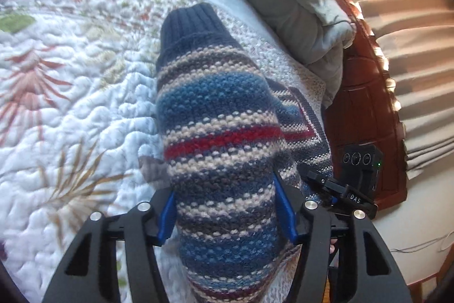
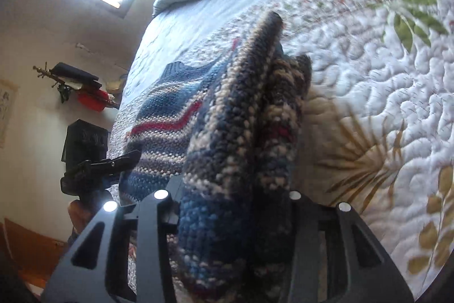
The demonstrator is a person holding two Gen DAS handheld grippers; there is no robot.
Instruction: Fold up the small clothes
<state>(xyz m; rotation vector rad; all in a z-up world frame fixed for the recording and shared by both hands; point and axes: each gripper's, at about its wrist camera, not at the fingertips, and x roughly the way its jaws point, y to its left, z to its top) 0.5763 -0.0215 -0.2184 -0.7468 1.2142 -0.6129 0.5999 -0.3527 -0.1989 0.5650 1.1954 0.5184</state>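
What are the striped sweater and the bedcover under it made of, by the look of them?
Striped sweater: chunky knit yarn, likely wool or acrylic; bumpy stitches, a ribbed navy cuff and a fuzzy, matte surface show. Bedcover: quilted woven fabric, probably cotton; puffy wavy stitching lines, printed leaves, matte finish. Fibre content cannot be confirmed from the pictures.

Quilt [image 1: 71,104] open to the left; crumpled duvet [image 1: 298,4] & wooden footboard [image 1: 366,118] block the right.

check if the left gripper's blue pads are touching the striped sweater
Touching. The left wrist view shows the striped sweater bunched between the left gripper, both blue pads pressed into the knit.
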